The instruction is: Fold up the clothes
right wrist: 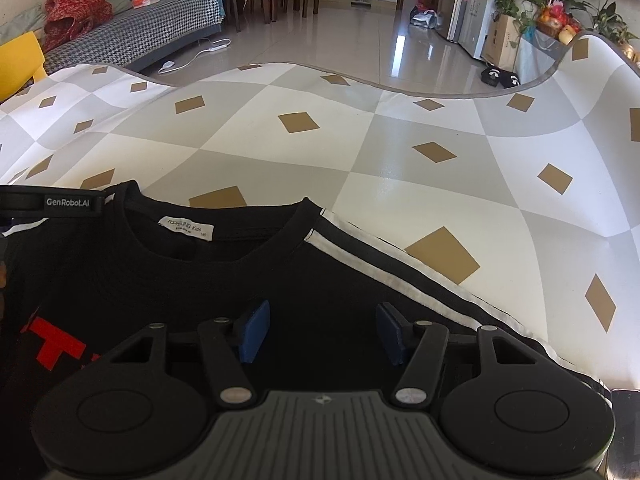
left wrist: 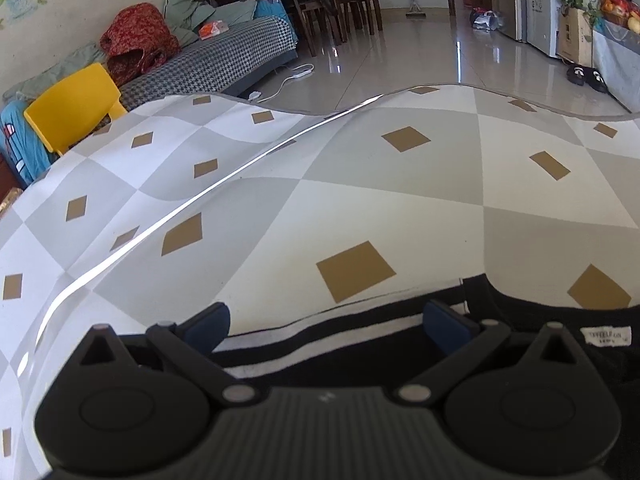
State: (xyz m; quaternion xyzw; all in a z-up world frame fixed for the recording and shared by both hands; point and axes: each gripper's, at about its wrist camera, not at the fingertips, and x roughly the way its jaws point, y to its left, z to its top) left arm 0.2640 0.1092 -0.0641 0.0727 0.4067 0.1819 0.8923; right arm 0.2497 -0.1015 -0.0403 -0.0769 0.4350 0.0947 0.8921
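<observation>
- right gripper: blue pads spread wide, nothing between them, hovering over the shirt's right shoulder area; contact with the cloth can't be told.
- left gripper: blue pads also spread apart, empty, sitting over the striped shoulder edge of the shirt at 6 o'clock in its view.
- black t-shirt: lies flat on the table, front up, collar pointing toward 12 o'clock. fills the near-left part of the right wrist view.
- neck label: white, inside the collar, at about 11 o'clock from the right gripper. same label shows at 4 o'clock in the left wrist view.
- white stripes run along the shoulder and sleeve, from the collar out to 4 o'clock.
- red print on the chest, at 9 o'clock in the right view, partly cut off.
- other gripper's body, marked "genrobot.ai", enters the right view at 10 o'clock, over the shirt's left shoulder.
- table cover: grey/cream diamond pattern with tan squares, glossy, wavy far edge. bare beyond the shirt from 11 to 3 o'clock.
- yellow chair just past the table's edge at 10 o'clock in the left view.
- houndstooth sofa further back at 11 o'clock, red bag on it.
- dining chairs at 12 o'clock, well apart from the table.
</observation>
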